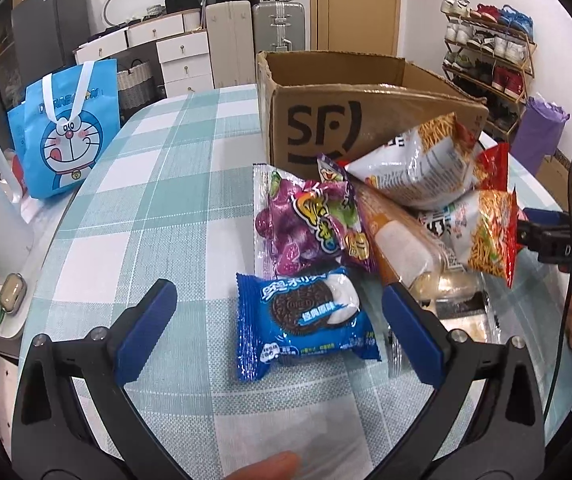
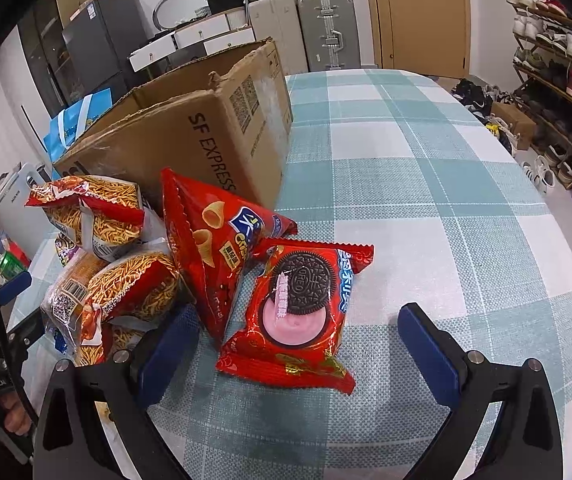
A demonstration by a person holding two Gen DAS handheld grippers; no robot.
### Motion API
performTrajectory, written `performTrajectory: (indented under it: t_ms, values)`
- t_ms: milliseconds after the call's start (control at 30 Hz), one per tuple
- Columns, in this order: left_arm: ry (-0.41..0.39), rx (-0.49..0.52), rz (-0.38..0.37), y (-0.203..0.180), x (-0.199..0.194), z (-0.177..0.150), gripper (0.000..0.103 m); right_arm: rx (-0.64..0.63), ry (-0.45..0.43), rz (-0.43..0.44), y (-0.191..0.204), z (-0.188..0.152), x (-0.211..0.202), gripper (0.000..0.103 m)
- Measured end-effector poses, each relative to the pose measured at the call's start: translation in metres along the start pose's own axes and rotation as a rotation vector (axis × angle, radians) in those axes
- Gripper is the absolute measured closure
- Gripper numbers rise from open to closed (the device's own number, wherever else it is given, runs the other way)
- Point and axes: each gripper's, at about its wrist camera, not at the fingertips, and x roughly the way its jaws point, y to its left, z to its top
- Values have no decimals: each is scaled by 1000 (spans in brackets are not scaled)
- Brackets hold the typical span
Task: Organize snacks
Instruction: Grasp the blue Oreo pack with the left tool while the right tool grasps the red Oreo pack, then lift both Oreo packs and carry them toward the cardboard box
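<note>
Two grippers, both spread wide with nothing in them. The left gripper [image 1: 278,328] hangs over a blue cookie pack [image 1: 303,320] lying flat in the lower middle of its frame, lined up between the fingers, so I'd guess that's the next pick. The right gripper [image 2: 297,344] frames a red cookie pack [image 2: 299,312] the same way, low centre of its view. The rest of the snacks, a grape candy bag [image 1: 301,224], noodle snack bags [image 1: 413,164] and a red cone chip bag [image 2: 214,244], sit heaped against the cardboard box [image 1: 365,120], probably so they're a short hop from going in. The box is open-topped, upper middle in the left view, on a checked tablecloth [image 1: 166,200].
</note>
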Motion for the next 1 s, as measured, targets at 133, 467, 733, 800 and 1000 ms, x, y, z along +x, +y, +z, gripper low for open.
performTrajectory:
  t_ms: [133,467,733,800,1000]
  values:
    - [27,9,-2,-2,5,-2,1,-9,4,-3,0,0,1,2]
    - [119,40,-38,-10,23,-8,17,-70,3,-35,7,-2,-1,29]
    - [128,43,-83,-10,27,-11,37,-95,-3,-40,9,-5,-5,46]
    - [117,58,-79,-12,25,-12,47,-101,-9,-44,9,-6,-8,49]
    - [96,64,-69,-13,19,-12,58,-113,-28,-48,9,-8,-16,52]
